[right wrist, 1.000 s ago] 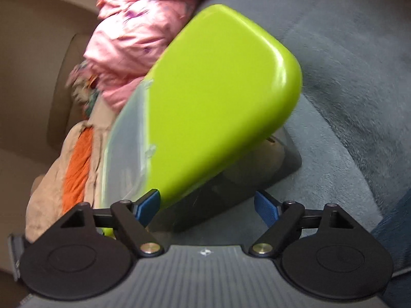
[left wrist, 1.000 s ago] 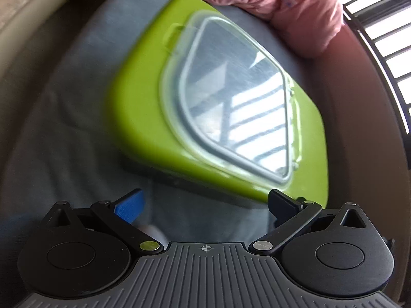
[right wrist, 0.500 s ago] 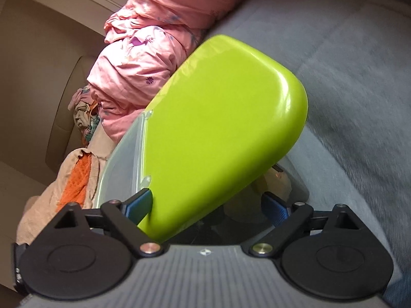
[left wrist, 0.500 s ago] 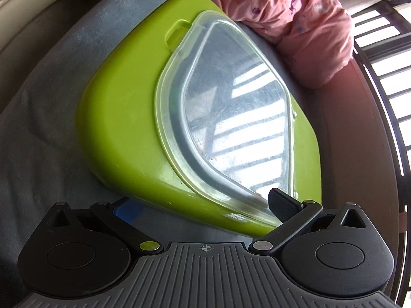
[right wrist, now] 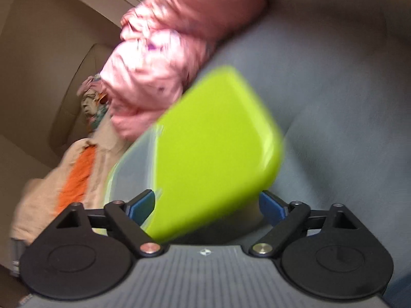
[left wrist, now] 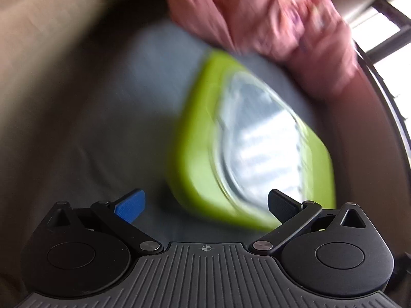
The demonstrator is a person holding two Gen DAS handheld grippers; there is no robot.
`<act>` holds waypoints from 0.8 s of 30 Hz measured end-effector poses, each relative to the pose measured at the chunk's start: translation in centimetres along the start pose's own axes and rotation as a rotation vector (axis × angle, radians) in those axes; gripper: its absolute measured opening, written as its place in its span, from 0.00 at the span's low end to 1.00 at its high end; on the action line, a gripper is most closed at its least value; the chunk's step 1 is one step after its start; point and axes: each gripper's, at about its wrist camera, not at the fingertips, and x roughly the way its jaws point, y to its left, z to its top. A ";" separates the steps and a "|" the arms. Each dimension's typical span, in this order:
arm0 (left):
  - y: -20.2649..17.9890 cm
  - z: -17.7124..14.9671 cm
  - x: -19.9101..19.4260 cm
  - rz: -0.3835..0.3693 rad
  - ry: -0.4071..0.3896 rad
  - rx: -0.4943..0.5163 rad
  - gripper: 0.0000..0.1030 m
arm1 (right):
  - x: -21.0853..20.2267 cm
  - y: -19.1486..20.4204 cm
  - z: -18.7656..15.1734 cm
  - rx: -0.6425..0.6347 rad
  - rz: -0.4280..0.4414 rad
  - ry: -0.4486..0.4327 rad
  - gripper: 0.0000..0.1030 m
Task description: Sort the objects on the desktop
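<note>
- The box (right wrist: 215, 148) is seen to be of smooth, glossy lime-green plastic.
- Its lid (left wrist: 259, 138) is made of clear plastic, and light is mirrored in it.
- The tongs (left wrist: 205, 204) are built of matt black plastic, with a ribbed grey body, bright metal pivot pins and a finely textured blue pad (left wrist: 129, 205).
- The grey cover (right wrist: 346, 107) is seen as soft, matt cloth.
- The pink quilt (left wrist: 269, 18) is of puffy, creased fabric.
</note>
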 end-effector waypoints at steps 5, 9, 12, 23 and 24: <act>-2.7 1.7 3.3 -0.020 0.013 0.066 1.00 | 3.0 0.0 4.9 -0.227 -0.075 -0.070 0.90; -4.5 1.5 5.2 0.016 0.042 0.140 1.00 | 6.1 -1.3 6.0 -0.153 -0.046 0.008 0.87; -5.0 1.2 5.4 0.069 0.032 0.187 1.00 | 7.2 -1.6 5.2 -0.133 0.018 0.082 0.71; -4.1 1.9 4.9 0.033 0.023 0.185 1.00 | 7.1 0.7 3.9 -0.318 -0.004 0.048 0.71; -4.2 1.9 4.9 0.031 0.025 0.189 1.00 | 7.1 0.7 4.1 -0.310 -0.001 0.043 0.71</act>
